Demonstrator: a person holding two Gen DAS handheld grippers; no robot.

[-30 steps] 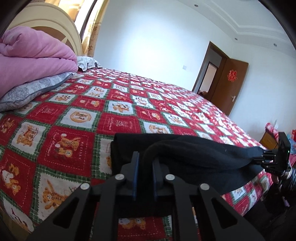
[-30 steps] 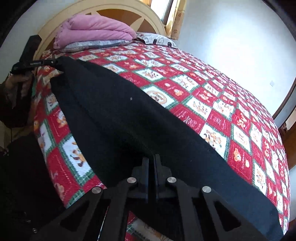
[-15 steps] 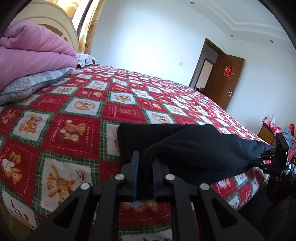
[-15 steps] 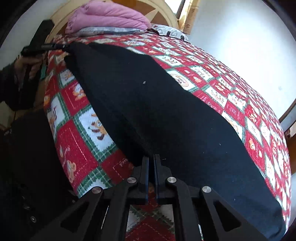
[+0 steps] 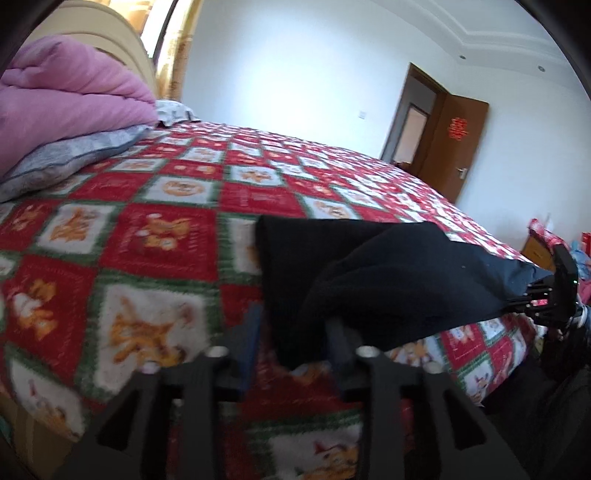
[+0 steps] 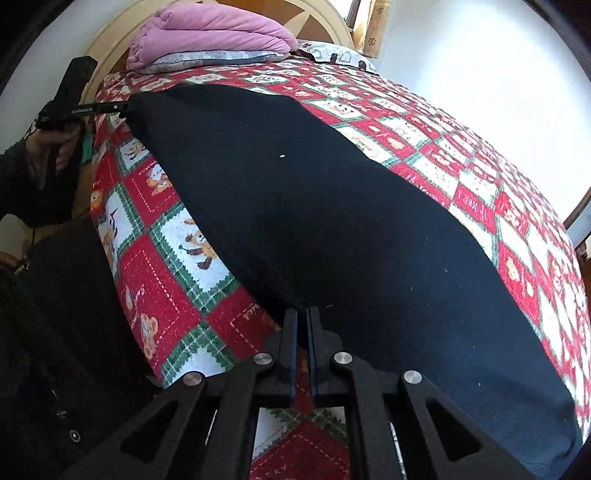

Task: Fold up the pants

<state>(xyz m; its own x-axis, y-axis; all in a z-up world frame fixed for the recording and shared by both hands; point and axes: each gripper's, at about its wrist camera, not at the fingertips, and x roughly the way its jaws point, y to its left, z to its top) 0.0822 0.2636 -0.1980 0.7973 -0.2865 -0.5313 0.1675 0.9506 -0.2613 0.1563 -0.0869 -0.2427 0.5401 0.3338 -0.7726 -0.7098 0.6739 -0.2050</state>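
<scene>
Left wrist view: the left tongs (image 5: 291, 332) have just been spreading, and the black pants (image 5: 388, 280) sag between them, flat on the bed (image 5: 155, 236). The right tongs (image 6: 303, 321) pinch the other end; a tug there could undo the fold. The pink blanket (image 5: 66, 99) and grey pillow (image 5: 62, 162) sit well apart, blocking nothing.

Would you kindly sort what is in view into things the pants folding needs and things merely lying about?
Needed:
- black fabric pants, spread on the bed
- left gripper, jaws just opened, pants corner between them
- right gripper, shut on the pants' near edge

Lying about:
- folded pink quilt
- grey patterned pillow
- brown wooden door
- red checked cartoon bedspread, only the work surface
</scene>
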